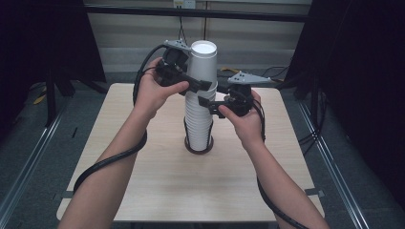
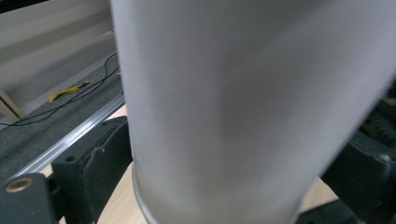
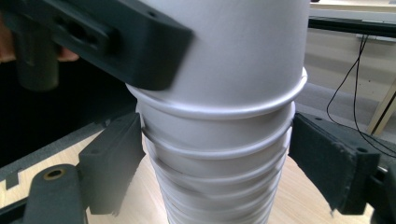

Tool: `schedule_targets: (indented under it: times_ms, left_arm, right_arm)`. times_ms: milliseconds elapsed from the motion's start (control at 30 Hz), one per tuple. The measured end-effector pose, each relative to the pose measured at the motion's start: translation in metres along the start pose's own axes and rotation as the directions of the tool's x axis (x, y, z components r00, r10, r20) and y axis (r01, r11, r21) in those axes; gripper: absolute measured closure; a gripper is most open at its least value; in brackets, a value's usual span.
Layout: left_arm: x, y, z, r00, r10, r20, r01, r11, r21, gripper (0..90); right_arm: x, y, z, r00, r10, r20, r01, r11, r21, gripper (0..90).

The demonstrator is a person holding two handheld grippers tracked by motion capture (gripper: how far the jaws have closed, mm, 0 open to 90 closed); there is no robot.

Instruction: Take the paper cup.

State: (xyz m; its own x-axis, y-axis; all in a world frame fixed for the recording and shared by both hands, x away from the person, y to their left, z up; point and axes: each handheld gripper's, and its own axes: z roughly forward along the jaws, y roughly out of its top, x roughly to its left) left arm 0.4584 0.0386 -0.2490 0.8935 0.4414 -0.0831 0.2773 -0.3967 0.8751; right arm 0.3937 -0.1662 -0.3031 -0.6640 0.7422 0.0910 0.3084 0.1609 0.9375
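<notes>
Nearest us are our forearms, coming up from the bottom edge. Left gripper [image 1: 197, 85] sits around the top cup [image 1: 202, 61], jaws either side, can't tell if they're pressing. The cup stack [image 1: 198, 125] stands mid-table [image 1: 157, 181]. Right gripper [image 1: 205, 103] brackets the stack lower down, pads looking just clear.

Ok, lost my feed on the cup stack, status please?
Left tongs around top cup, grip unclear. Right tongs astride stack, pads apart from it. Stack upright on table. Nothing in the way.
</notes>
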Motion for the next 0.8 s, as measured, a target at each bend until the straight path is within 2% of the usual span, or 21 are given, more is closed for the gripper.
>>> schedule_targets:
  times_ms: [167, 300, 400, 700, 800]
  left_arm:
    - [-0.0012, -0.0019, 0.0082, 0.9999, -0.004, -0.01, 0.003, 0.9993, -0.038, 8.1]
    - [-0.0033, -0.0019, 0.0077, 0.9996, 0.011, -0.028, -0.012, 0.9988, -0.047, 10.1]
    - [-0.0031, -0.0036, 0.0075, 0.9996, 0.002, -0.028, -0.004, 0.998, -0.064, 10.9]
    - [-0.0033, -0.0024, 0.0074, 0.9994, -0.007, -0.033, 0.005, 0.9979, -0.064, 11.7]
    - [-0.0029, -0.0023, 0.0064, 0.9993, -0.011, -0.036, 0.008, 0.9962, -0.087, 12.0]
  right_arm:
    - [0.0016, 0.0014, 0.001, 0.9999, -0.008, 0.01, 0.009, 1.0, -0.001, 16.6]
    - [0.0022, 0.0027, 0.0017, 0.9998, -0.012, 0.018, 0.012, 1.0, -0.008, 16.5]
    - [0.0024, 0.0031, 0.0022, 0.9997, -0.007, 0.022, 0.007, 1.0, -0.015, 16.1]
    - [0.0028, 0.0037, 0.0024, 0.9996, -0.008, 0.026, 0.008, 1.0, -0.008, 16.3]
    - [0.0027, 0.002, 0.0032, 0.9994, -0.005, 0.033, 0.005, 1.0, -0.016, 16.5]
